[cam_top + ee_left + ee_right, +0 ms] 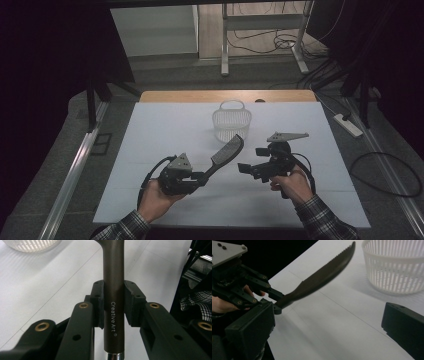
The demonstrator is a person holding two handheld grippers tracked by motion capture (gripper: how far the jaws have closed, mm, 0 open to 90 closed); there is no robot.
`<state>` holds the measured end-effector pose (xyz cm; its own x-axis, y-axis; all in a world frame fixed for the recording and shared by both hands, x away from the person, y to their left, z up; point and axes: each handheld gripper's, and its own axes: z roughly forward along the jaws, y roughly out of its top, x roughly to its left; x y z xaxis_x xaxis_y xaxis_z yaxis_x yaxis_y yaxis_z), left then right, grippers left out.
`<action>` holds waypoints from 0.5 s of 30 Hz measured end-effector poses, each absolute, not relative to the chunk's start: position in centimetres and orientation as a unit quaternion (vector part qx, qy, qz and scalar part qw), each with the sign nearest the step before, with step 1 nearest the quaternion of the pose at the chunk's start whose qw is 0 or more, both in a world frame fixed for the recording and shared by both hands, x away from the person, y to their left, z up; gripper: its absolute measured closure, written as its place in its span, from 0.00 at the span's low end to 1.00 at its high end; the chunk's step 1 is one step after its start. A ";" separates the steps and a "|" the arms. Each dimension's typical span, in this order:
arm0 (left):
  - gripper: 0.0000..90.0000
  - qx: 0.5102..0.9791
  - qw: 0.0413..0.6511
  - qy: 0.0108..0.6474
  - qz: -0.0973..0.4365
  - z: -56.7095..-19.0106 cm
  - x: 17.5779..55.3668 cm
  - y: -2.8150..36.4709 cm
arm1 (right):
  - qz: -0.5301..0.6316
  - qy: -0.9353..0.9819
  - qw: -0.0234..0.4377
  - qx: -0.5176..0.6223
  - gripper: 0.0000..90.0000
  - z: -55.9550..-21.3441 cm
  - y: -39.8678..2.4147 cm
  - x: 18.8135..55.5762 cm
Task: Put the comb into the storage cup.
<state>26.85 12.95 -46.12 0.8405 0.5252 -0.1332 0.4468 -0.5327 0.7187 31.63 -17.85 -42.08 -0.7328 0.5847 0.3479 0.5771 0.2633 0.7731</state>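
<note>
left gripper [204,176] clamped on the handle of a dark comb [227,150], held above the white table [165,130], teeth end pointing toward the basket [231,121]. right gripper [246,169] wide, nothing between. probably light, stiff, smooth plastic; best gripped on the narrow handle, not the teeth.

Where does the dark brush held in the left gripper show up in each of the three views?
High view: brush at centre, slanting up toward the basket.
Left gripper view: its handle runs up the middle, between the fingers.
Right gripper view: upper centre, slanting up right.
Shared landmark: the white basket.
</note>
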 end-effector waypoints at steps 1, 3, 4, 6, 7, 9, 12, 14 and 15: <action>0.80 0.874 0.396 0.278 0.050 -46.1 26.8 12.9 | 0.483 0.795 0.002 0.366 0.00 -42.1 -17.7 31.8; 0.80 0.873 0.398 0.278 0.050 -46.1 26.8 12.9 | 0.482 0.796 0.001 0.365 0.00 -42.0 -17.4 31.9; 0.80 0.872 0.399 0.278 0.051 -46.1 26.8 12.9 | 0.485 0.795 0.002 0.364 0.00 -42.0 -17.2 32.0; 0.80 0.872 0.400 0.278 0.050 -46.0 26.8 12.9 | 0.482 0.798 0.001 0.362 0.00 -42.0 -16.8 32.3; 0.80 0.872 0.401 0.277 0.050 -46.0 26.8 12.9 | 0.480 0.799 0.000 0.362 0.00 -42.0 -16.7 32.4; 0.80 0.871 0.401 0.278 0.048 -46.1 26.8 12.8 | 0.478 0.799 -0.001 0.364 0.00 -42.0 -16.5 32.5; 0.80 0.872 0.402 0.275 0.048 -46.1 26.7 12.7 | 0.456 0.811 0.007 0.367 0.00 -41.9 -15.7 32.8; 0.80 0.873 0.402 0.272 0.049 -46.0 26.7 12.6 | 0.449 0.815 0.006 0.367 0.00 -41.9 -15.3 33.1; 0.80 0.873 0.402 0.270 0.051 -46.0 26.7 12.6 | 0.447 0.815 0.004 0.369 0.00 -41.9 -15.2 33.2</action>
<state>26.71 12.63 -46.02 0.8490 0.5125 -0.1286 0.4307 -0.5303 0.7303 33.15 -15.24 -41.85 -0.7271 0.6056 0.3233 0.5982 0.3277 0.7313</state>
